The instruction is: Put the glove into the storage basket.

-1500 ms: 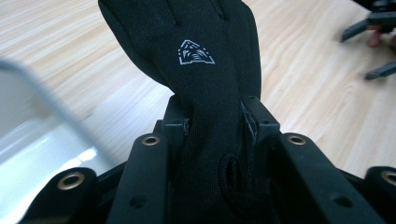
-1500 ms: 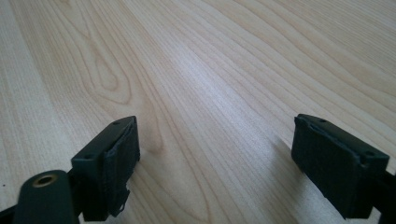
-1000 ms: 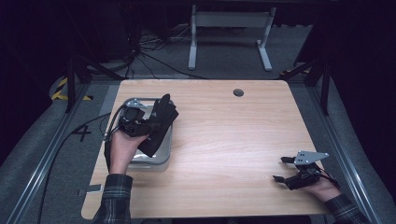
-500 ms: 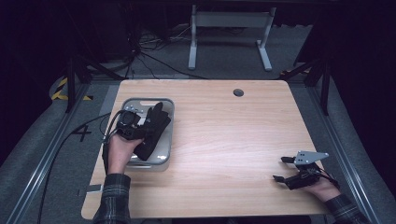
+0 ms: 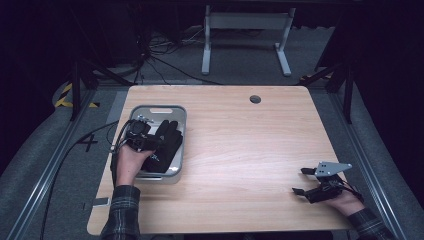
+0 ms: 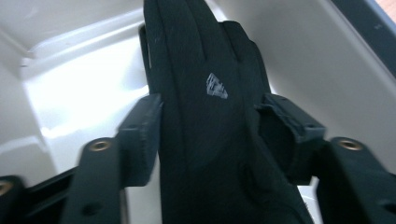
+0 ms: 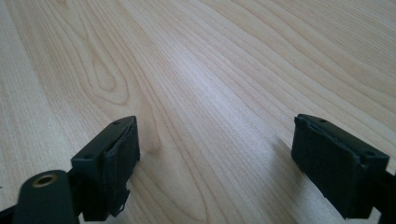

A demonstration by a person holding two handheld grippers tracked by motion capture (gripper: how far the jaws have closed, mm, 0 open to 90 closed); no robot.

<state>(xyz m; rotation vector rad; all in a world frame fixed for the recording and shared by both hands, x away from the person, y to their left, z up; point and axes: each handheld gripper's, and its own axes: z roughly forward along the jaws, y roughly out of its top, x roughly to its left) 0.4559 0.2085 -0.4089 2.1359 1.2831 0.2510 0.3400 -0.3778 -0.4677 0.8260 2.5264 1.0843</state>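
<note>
Lengthwise, black glove (image 5: 167,142) (fingers toward tray's (image 5: 182,131) far end) lies

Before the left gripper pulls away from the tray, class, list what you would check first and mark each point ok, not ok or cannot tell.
1. Black glove lies inside the grey tray: ok.
2. Left gripper jaws have just been opening, glove between them; pads clear of fabric: cannot tell.
3. Glove wholly within the tray walls: ok.
4. Right gripper open, holding nothing: ok.
5. Right gripper apart from the tray, over bare table: ok.
</note>
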